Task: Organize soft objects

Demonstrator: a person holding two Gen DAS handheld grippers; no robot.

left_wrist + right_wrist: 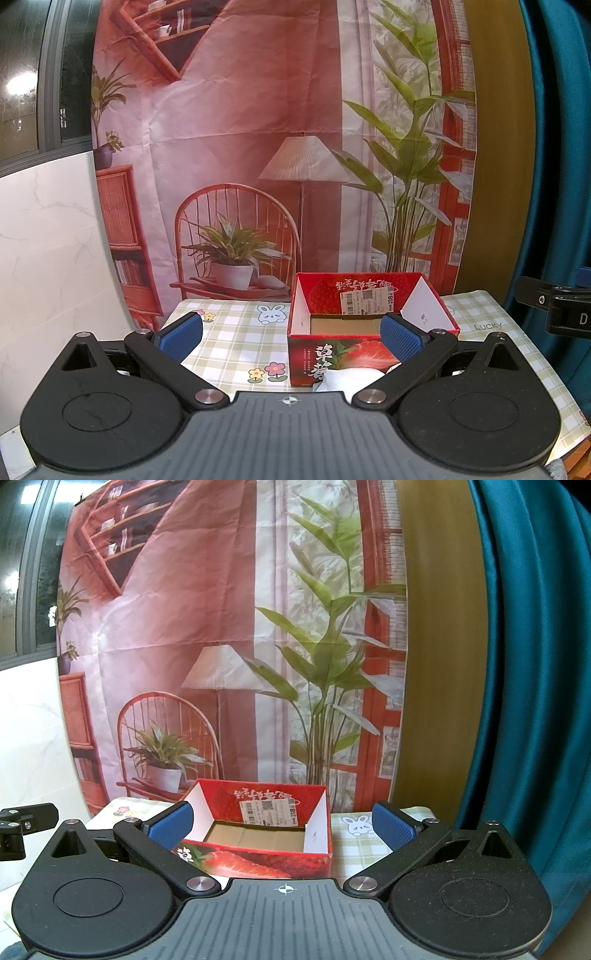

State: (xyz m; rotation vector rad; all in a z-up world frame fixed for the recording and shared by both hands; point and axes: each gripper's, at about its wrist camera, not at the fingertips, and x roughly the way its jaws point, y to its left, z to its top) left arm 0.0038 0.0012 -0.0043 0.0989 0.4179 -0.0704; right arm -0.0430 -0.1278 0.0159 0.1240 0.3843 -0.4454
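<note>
One glossy red cardboard box (258, 834), checked tablecloth (236, 343)

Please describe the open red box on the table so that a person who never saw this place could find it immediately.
Look at the table with the green checked cloth in front of the printed room backdrop. Near its middle stands the red cardboard box, open at the top, showing a bare brown bottom. It alone is red with a strawberry picture on its front, a white shipping label inside its back wall and white flaps.

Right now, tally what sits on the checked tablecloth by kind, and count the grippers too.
Red strawberry box: 1, open and holding nothing
White soft item in front of the box: 1, mostly hidden
Grippers: 2, left gripper and right gripper, both open
Total: 4
</note>
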